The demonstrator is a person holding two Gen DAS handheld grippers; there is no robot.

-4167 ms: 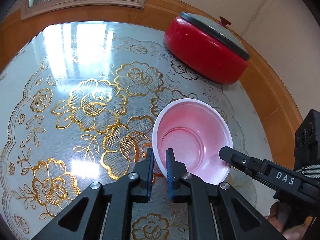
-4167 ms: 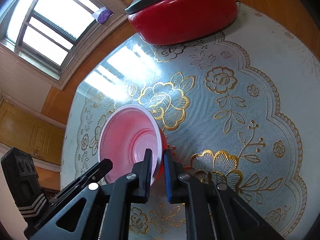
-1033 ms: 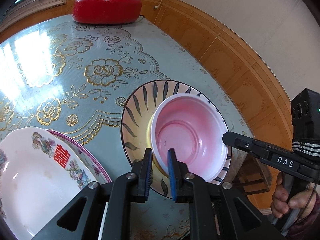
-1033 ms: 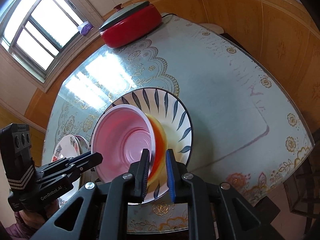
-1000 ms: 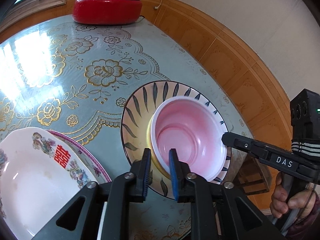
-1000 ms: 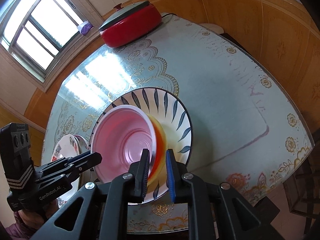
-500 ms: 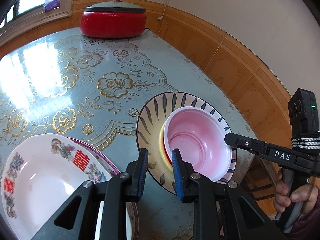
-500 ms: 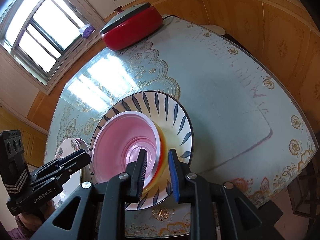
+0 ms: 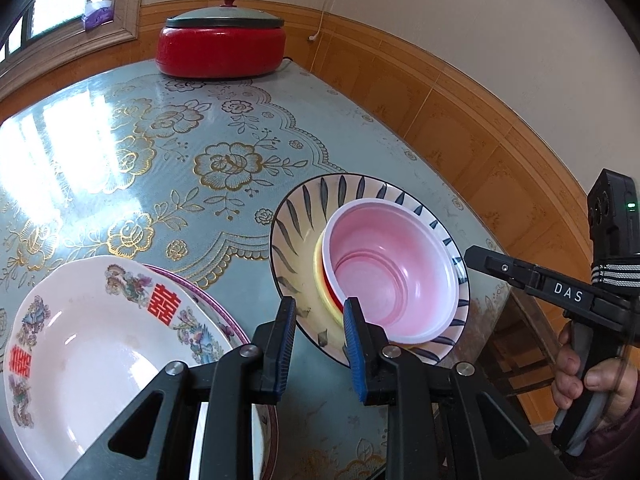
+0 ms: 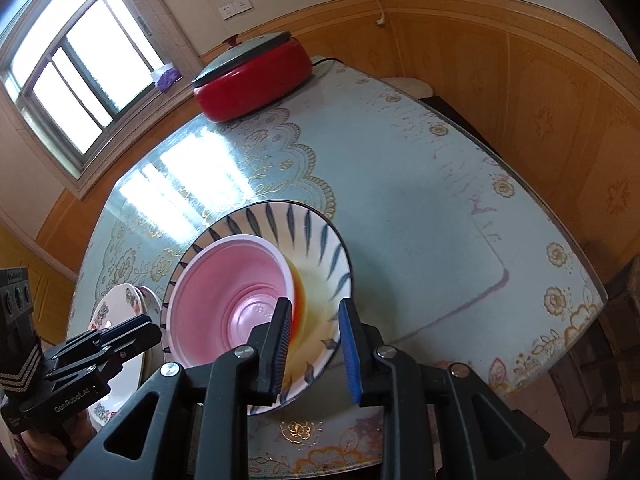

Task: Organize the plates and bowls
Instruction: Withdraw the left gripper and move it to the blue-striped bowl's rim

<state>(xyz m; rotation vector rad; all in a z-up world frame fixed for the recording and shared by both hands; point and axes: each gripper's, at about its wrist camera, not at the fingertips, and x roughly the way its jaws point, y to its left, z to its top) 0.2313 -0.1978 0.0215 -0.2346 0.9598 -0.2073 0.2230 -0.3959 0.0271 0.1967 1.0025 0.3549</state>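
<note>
**Pink bowl let go, nested on the striped plate**

Both grippers have just released the pink bowl [image 9: 394, 276]. A moment ago each pinched its rim, one on either side; now the left gripper [image 9: 319, 338] and the right gripper [image 10: 314, 342] have spread their jaws and drawn back, with nothing between the blue pads. The bowl sits upright on its own, stacked in what looks like a yellow and red bowl beneath it, and the stack rests on the striped plate [image 9: 296, 216] near the table's [image 10: 420, 200] corner. I'd judge this placement finished.

The left gripper hovers low, just off the plate's near edge, fingers pointing at the bowl. The right one hangs opposite, angled down across the plate's rim. A person's hand [image 9: 588, 376] grips its handle.

The white plate with red characters [image 9: 92, 344] lies to the left on another plate, well apart from the stack, and probably comes next. The red pot [image 9: 222, 46] stands at the far end.
</note>
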